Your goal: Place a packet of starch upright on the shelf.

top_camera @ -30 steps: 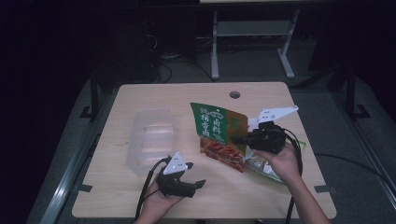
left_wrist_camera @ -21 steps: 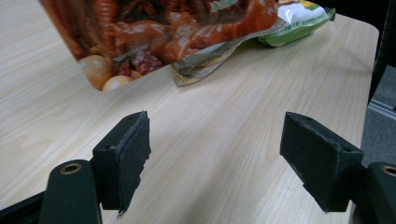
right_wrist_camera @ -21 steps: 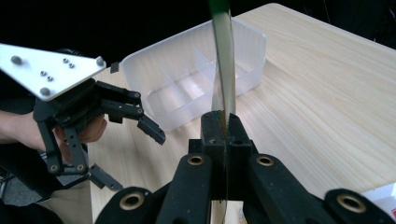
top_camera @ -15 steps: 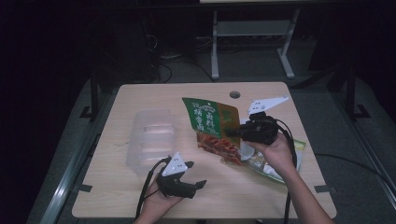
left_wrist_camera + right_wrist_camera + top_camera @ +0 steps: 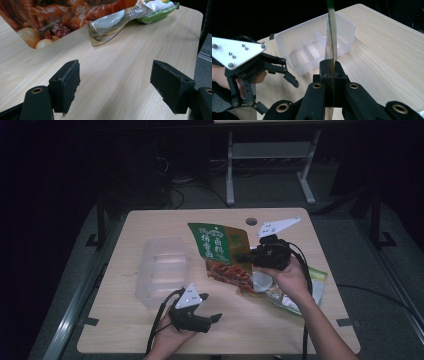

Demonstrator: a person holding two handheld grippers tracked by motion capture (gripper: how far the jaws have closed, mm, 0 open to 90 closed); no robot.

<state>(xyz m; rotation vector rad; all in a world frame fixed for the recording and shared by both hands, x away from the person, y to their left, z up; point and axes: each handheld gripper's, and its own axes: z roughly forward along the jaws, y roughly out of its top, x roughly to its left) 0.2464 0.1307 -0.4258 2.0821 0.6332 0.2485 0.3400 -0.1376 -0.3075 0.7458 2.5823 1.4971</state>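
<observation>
- The right gripper [image 5: 246,255] has its fingers clenched on the edge of the green snack bag [image 5: 222,251], and it holds the bag above the table [image 5: 150,222], tilted, with its long axis running from upper left to lower right in the high view.
- In the right gripper view the bag [image 5: 330,37] stands edge-on and upright, and the clear plastic container [image 5: 312,51] lies straight behind it (so the container is forward of the fingers, a little to the left).
- The left gripper [image 5: 207,320] rests low at the near table edge, fingers released with nothing between them; it is just beside the container [image 5: 162,272], nearer to it than the right one.
- A second packet [image 5: 295,292] lies flat under the right hand.
</observation>
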